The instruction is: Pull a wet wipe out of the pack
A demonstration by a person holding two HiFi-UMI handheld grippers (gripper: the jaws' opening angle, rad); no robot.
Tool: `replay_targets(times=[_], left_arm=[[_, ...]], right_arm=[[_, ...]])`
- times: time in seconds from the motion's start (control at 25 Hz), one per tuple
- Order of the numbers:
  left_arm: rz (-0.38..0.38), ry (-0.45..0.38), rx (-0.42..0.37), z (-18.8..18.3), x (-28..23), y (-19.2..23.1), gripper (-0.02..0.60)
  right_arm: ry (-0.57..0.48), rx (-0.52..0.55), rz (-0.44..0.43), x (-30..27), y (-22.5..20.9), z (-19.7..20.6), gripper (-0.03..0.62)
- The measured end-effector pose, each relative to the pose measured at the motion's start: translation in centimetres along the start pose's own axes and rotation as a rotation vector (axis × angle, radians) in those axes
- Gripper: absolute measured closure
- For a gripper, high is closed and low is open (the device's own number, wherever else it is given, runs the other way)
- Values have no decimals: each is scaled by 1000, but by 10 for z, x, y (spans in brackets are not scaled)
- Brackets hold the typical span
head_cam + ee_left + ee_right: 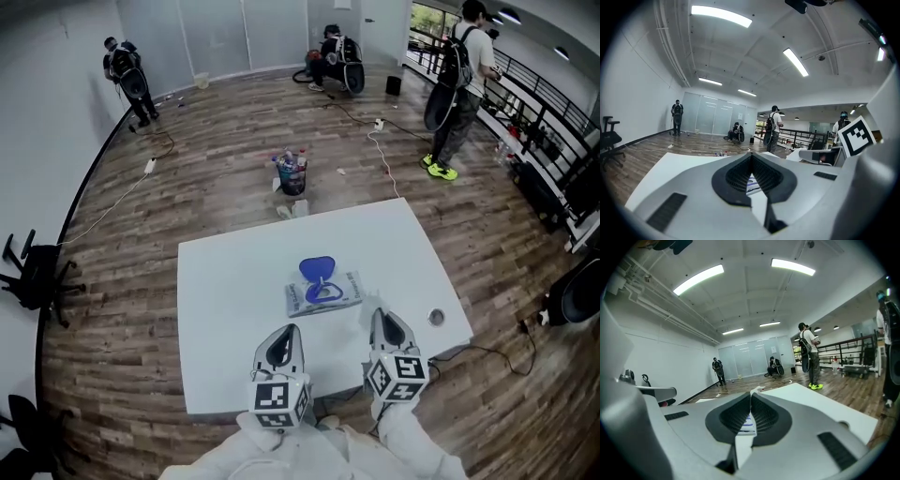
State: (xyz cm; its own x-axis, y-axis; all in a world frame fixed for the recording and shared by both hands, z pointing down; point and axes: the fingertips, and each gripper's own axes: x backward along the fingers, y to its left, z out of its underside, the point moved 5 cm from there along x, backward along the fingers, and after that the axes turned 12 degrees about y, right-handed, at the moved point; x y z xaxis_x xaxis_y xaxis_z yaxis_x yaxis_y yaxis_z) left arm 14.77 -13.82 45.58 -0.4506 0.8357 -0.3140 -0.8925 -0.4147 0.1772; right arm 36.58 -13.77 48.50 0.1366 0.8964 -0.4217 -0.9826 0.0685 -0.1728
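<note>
Right gripper (382, 316) beside flat, blue-lidded wipe pack (343, 294)

No legible text, brand, number or sign found. Pale plastic wet-wipe pack (336, 294) with blue lid, mid white worktop (225, 272): printing too small to read. Left tool (289, 328) and right tool (379, 312): black-and-white square markers only.

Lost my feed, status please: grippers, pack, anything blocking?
Left gripper and right gripper shut, empty, short of pack. Pack flat on table, blue lid open. Nothing in between.
</note>
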Motion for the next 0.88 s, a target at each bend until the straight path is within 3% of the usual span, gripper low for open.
replay_targets(times=[0.48, 0.88], left_arm=[[54, 14, 5, 0, -14, -21, 574], [39, 7, -2, 0, -12, -16, 574]], right_arm=[[36, 18, 8, 16, -6, 13, 583], [54, 5, -14, 13, 0, 20, 583]])
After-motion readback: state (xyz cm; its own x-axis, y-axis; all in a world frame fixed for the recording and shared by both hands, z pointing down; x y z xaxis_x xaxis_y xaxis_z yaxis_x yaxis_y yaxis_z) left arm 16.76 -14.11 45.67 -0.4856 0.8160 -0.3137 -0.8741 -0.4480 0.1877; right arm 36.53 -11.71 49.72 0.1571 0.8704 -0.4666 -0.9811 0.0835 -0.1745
